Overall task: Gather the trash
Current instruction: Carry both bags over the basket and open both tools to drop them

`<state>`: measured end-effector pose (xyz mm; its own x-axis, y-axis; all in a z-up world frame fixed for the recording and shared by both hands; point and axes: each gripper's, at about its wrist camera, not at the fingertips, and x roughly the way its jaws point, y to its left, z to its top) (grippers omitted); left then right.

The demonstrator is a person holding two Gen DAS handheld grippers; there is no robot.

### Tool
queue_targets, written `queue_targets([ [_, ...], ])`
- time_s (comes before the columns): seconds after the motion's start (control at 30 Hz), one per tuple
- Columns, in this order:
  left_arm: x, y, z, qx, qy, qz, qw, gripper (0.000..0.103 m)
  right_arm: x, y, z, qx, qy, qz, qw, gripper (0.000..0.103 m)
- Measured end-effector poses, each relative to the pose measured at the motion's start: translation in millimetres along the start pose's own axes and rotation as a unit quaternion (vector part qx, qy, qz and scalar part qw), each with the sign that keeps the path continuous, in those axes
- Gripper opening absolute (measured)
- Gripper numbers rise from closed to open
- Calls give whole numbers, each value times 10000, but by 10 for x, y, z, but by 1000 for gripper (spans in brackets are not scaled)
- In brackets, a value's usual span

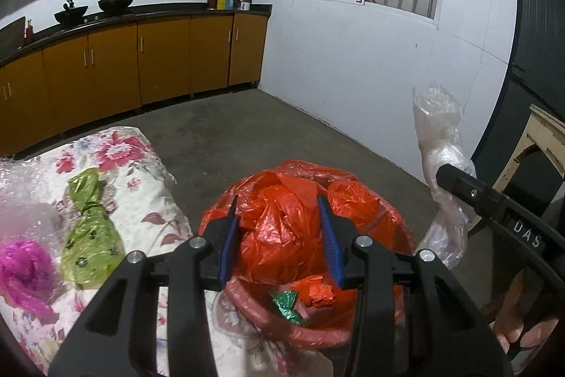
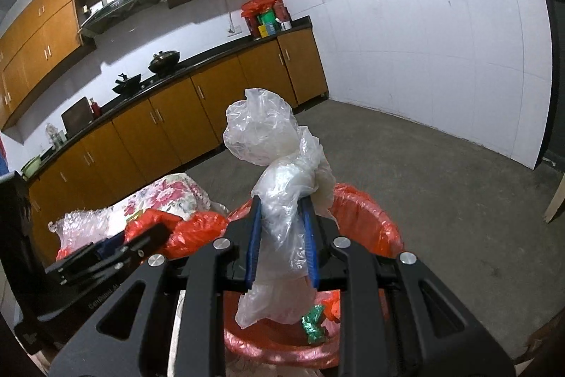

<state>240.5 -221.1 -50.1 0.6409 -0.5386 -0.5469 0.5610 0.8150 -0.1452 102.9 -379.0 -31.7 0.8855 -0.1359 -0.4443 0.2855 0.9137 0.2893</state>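
Left gripper (image 1: 279,235) clamped on crumpled red plastic bag (image 1: 282,218), right gripper (image 2: 282,242) clamped on crumpled clear plastic bag (image 2: 279,165), both hanging over red-lined round bin (image 2: 385,228) beside floral-clothed table (image 1: 141,200).

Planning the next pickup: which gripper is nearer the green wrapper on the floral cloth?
Left. The left gripper, shut on an orange bag, is beside the green wrapper; the right gripper is farther off, past the bin.
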Motion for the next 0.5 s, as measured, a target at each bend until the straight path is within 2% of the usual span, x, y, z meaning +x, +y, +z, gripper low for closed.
queue_targets([
  [0.4, 313, 20, -24, -52, 213, -50, 9997, 42, 144, -118, 36, 233, -32, -39, 9997, 23],
  [0.5, 360, 11, -32, -60, 272, -55, 9996, 45, 165, -149, 52, 276, 6, -8, 9996, 25],
])
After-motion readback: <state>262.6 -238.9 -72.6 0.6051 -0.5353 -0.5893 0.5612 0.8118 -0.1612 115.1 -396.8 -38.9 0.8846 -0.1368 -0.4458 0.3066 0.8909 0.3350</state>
